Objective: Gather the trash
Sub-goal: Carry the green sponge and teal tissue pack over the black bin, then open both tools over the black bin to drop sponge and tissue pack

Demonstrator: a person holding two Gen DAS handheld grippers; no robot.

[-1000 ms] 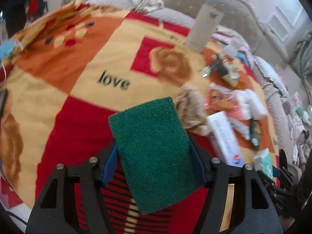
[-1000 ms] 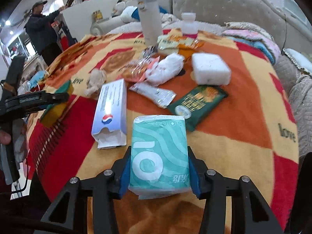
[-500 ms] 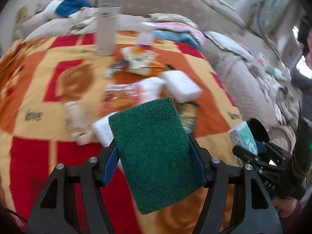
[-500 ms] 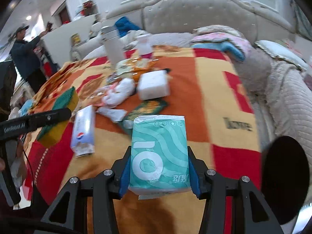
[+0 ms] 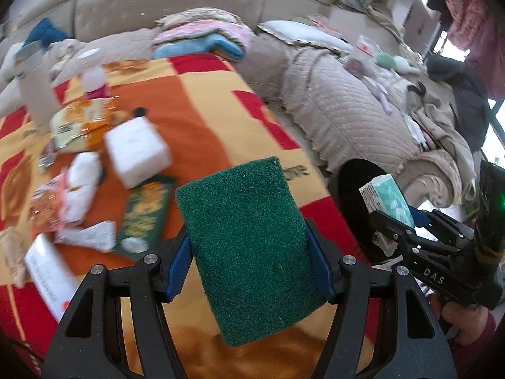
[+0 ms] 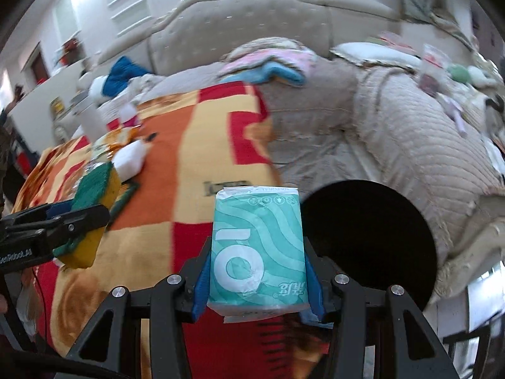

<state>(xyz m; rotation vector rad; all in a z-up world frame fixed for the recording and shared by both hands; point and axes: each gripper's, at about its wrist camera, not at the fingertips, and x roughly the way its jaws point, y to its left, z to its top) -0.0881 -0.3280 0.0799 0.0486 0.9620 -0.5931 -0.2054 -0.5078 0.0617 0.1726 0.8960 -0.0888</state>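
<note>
My left gripper [image 5: 249, 271] is shut on a green and yellow scouring sponge [image 5: 246, 237], held above the blanket; it also shows in the right wrist view [image 6: 91, 208]. My right gripper [image 6: 257, 281] is shut on a teal tissue pack [image 6: 258, 249], just left of the black round bin opening [image 6: 369, 233]. In the left wrist view the tissue pack [image 5: 386, 197] hangs over the bin [image 5: 350, 189]. Trash lies on the blanket: a white block [image 5: 137, 150], a green wrapper [image 5: 143, 214], white tissues [image 5: 80, 186], a white carton [image 5: 49, 274].
The orange, red and yellow blanket [image 5: 202, 110] covers the bed. A quilted beige cover [image 5: 341, 110] and folded pink and blue towels [image 5: 202, 38] lie behind it. A tall white bottle [image 5: 36, 91] stands at far left. The padded headboard [image 6: 252, 22] is at the back.
Both grippers have swung right, from over the trash pile toward the bed's right edge. The black bin has come into view and the tissue pack is now beside its opening.
</note>
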